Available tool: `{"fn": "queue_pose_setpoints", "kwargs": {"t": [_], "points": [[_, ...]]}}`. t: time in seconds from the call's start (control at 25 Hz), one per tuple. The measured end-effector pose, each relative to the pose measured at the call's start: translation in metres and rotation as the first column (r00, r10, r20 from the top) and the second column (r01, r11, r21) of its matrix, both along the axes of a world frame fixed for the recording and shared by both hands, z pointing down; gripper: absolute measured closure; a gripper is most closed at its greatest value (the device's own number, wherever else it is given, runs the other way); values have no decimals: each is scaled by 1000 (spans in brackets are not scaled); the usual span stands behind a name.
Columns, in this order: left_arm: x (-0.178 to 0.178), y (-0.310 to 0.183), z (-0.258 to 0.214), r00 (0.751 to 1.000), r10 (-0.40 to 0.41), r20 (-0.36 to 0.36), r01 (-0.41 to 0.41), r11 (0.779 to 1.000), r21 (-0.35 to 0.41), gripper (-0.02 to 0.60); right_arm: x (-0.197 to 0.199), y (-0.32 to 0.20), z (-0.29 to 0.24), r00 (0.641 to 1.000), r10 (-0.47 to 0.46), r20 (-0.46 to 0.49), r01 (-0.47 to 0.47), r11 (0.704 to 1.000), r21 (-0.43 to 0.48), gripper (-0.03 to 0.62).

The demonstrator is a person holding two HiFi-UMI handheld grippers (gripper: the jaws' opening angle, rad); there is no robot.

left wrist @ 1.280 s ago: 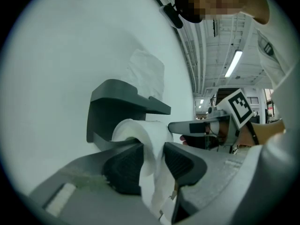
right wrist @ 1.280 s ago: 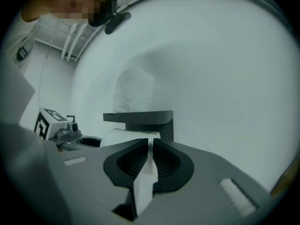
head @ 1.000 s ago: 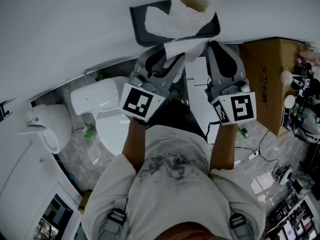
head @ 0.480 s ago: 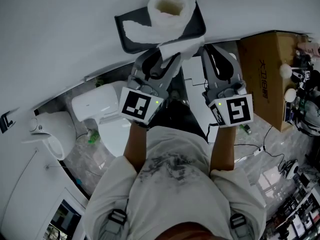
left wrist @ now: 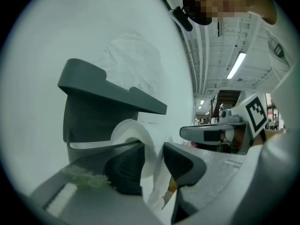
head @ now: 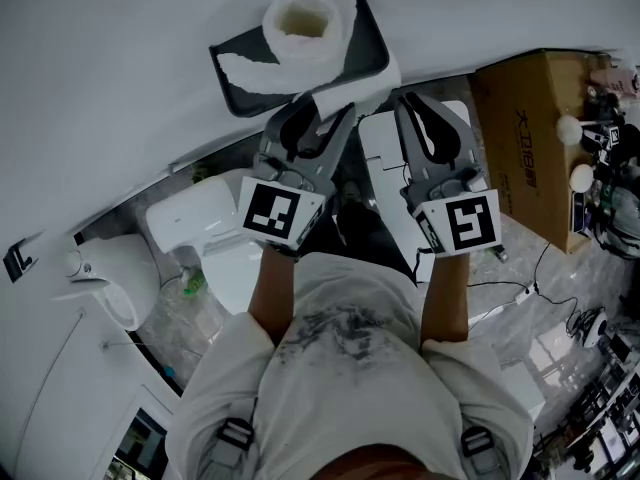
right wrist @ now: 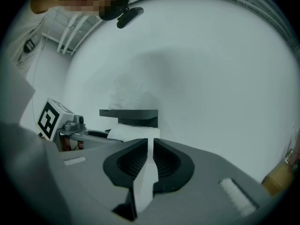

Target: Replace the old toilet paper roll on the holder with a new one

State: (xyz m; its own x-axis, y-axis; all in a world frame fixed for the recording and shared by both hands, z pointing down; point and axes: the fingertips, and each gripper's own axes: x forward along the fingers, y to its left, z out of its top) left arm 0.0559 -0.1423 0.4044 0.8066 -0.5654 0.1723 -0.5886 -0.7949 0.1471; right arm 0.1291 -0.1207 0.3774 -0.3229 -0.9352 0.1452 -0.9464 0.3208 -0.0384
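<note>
At 12 o'clock: holder on white wall
8 o'clock: toilet
Left gripper: wide, astride paper tail
Right gripper: clamped on paper tail

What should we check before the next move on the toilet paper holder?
1. Right gripper shut on paper tail: ok.
2. Old roll between left gripper jaws: ok.
3. Left gripper pressing it: cannot tell.
4. New roll upright on holder shelf: ok.
5. Old roll removed: not ok.
</note>
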Motion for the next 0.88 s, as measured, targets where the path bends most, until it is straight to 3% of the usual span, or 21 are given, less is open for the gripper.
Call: {"fn": "queue_pose_setpoints", "kwargs": {"t": [0.88], "points": [[36, -3, 0, 997, 70, 12, -70, 997, 18, 459, 30, 9, 0, 997, 76, 13, -76, 997, -3, 568]]}}
